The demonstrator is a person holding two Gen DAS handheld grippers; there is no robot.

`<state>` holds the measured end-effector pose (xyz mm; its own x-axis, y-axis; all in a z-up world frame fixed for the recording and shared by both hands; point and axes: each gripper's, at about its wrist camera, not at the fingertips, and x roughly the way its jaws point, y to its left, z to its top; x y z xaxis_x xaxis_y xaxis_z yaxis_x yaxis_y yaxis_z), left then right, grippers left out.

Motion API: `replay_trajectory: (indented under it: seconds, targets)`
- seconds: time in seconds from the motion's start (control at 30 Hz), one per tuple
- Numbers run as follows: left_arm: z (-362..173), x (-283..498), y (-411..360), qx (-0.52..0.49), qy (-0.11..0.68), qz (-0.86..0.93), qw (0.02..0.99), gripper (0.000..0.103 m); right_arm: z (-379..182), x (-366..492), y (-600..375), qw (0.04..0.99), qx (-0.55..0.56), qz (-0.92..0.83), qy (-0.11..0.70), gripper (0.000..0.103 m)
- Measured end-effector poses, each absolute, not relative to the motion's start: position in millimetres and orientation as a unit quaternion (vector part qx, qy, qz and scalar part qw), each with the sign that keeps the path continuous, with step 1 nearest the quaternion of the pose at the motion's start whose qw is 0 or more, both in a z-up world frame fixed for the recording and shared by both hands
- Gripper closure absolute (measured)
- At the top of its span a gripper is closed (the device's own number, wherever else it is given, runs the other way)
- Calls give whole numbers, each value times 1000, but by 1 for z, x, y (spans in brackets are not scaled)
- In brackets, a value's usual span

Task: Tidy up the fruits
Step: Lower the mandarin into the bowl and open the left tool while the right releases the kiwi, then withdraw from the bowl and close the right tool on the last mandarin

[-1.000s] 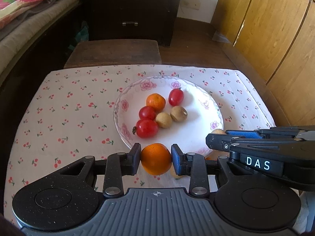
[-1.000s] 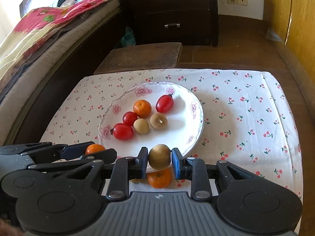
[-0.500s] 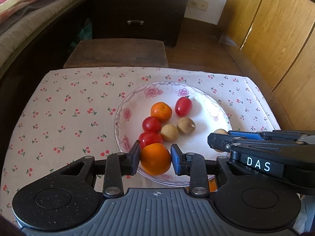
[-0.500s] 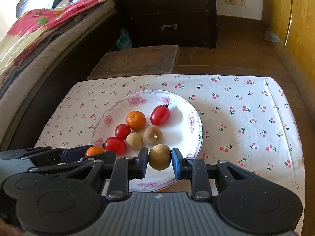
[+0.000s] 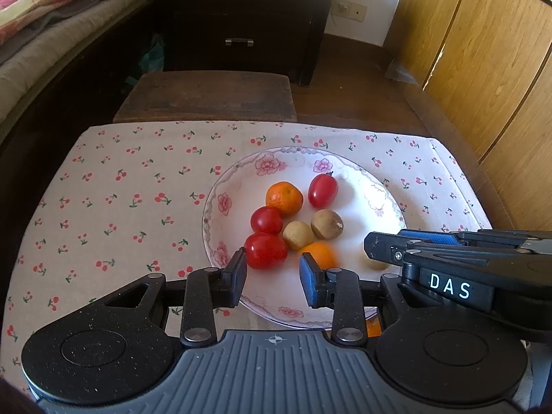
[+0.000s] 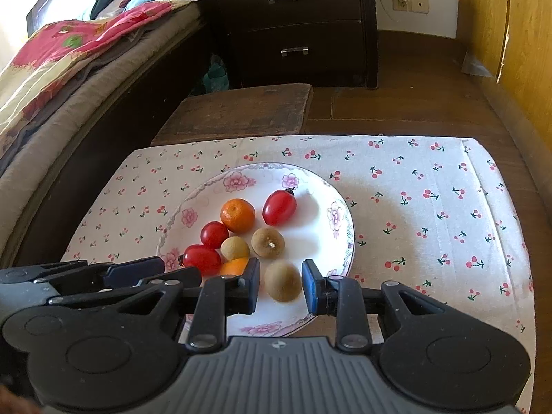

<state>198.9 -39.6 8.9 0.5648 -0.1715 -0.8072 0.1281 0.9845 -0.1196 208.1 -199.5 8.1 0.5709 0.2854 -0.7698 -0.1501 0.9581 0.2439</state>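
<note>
A white floral plate (image 5: 376,196) (image 6: 321,203) on the cherry-print cloth holds three red tomatoes, oranges and brown fruits. My left gripper (image 5: 272,272) is open over the plate's near edge; an orange (image 5: 319,253) lies on the plate just beyond its right finger, by a red tomato (image 5: 265,250). My right gripper (image 6: 281,284) is open, with a brown fruit (image 6: 282,280) lying on the plate between its fingers, apart from the pads. That orange shows partly behind its left finger (image 6: 234,265). Another orange (image 5: 373,327) peeks out below the plate's rim.
A low wooden stool (image 5: 207,95) stands beyond the table. A dark drawer chest (image 5: 241,17) is behind it, a bed (image 6: 69,69) at left, wooden cupboards (image 5: 483,69) at right. The cloth (image 6: 431,207) stretches right of the plate.
Both grippers moved forward over the plate and opened. The orange left the left gripper and the brown fruit left the right gripper; both now lie on the plate.
</note>
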Motion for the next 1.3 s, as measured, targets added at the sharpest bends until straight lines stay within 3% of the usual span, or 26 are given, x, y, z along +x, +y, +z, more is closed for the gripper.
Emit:
replay_trajectory:
  seconds: [0.43,0.6,1.3]
  targets:
    - [16,194,-40,-28,452,-89,887,60,17,199,-202,888,74,116,438,73]
    - [19,184,-38,-31,450,-95,888,52,18,187,-205,885,70,116,446,73]
    - [20,163,-26,-61,462,-110,878,52,-15,172,-193,856,58,135,495,73]
